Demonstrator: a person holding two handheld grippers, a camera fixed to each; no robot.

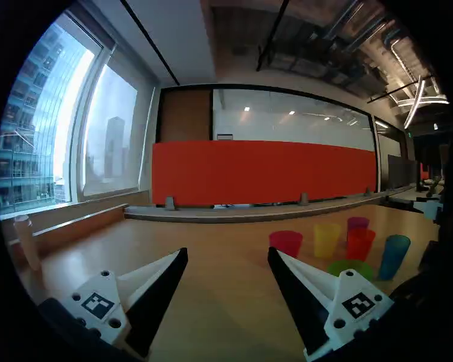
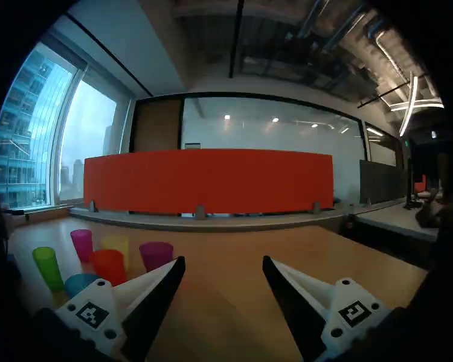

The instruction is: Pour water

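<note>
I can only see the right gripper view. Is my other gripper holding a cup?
Observer: No. The left gripper is open, with nothing between its fingers.
Operator: Can it see the cups too?
Observer: Yes. In the left gripper view, the cups stand on the table, ahead and to its right.
Operator: Anything else over there?
Observer: A pale tube-shaped thing stands upright, far off to its left.

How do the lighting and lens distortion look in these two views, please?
In the left gripper view, the window blows out to white glare and the red partition bows with fisheye distortion. In the right gripper view, the window glares less, the ceiling light strip flares, and the cups look sharp but dimly lit.
</note>
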